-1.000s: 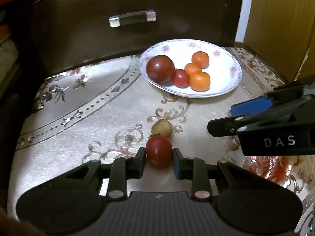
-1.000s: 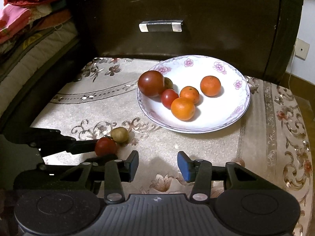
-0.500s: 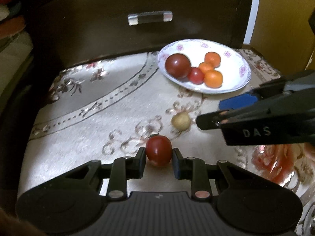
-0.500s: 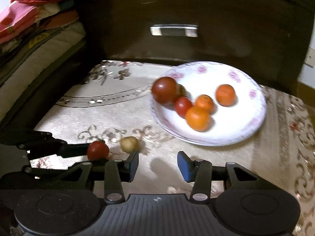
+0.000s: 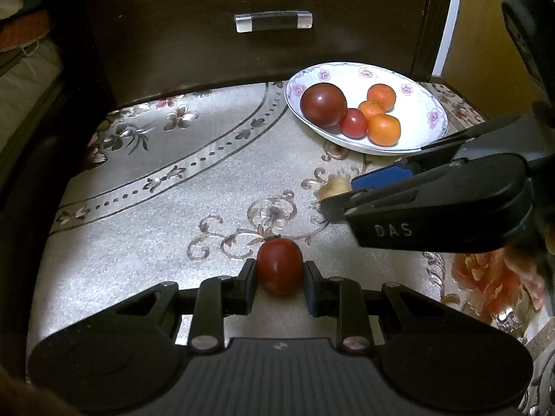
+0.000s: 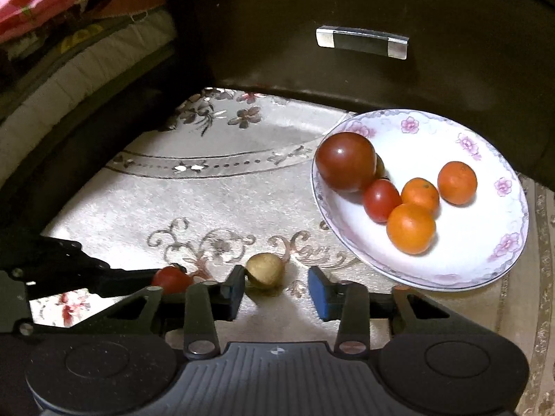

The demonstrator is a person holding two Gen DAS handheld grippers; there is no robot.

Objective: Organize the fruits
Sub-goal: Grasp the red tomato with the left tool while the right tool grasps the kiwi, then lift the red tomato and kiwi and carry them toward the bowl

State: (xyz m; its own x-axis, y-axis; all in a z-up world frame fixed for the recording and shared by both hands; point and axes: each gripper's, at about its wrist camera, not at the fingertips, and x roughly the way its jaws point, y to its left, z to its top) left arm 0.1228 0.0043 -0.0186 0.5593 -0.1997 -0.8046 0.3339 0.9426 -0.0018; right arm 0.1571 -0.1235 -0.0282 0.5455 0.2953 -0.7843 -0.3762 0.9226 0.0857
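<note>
My left gripper (image 5: 280, 277) is shut on a small red tomato (image 5: 279, 266), just above the floral cloth; the tomato (image 6: 171, 279) also shows at the left of the right wrist view. My right gripper (image 6: 275, 291) is closing around a small tan fruit (image 6: 265, 270) on the cloth. The fruit lies against the left finger (image 6: 233, 289), with a gap to the blue right pad, so it is not gripped. A white flowered plate (image 6: 468, 249) (image 5: 416, 104) holds a big dark tomato (image 6: 345, 161), a small red tomato and three tangerines.
A dark wooden drawer front with a metal handle (image 5: 273, 20) stands right behind the cloth and plate. Folded bedding (image 6: 69, 41) is stacked at the left. A yellow wooden panel (image 5: 485, 52) rises at the right. The right gripper's body (image 5: 433, 215) reaches in from the right.
My right gripper has moved left and forward until the tan fruit sits between its fingers, and its jaws have narrowed. The left gripper still holds the red tomato.
</note>
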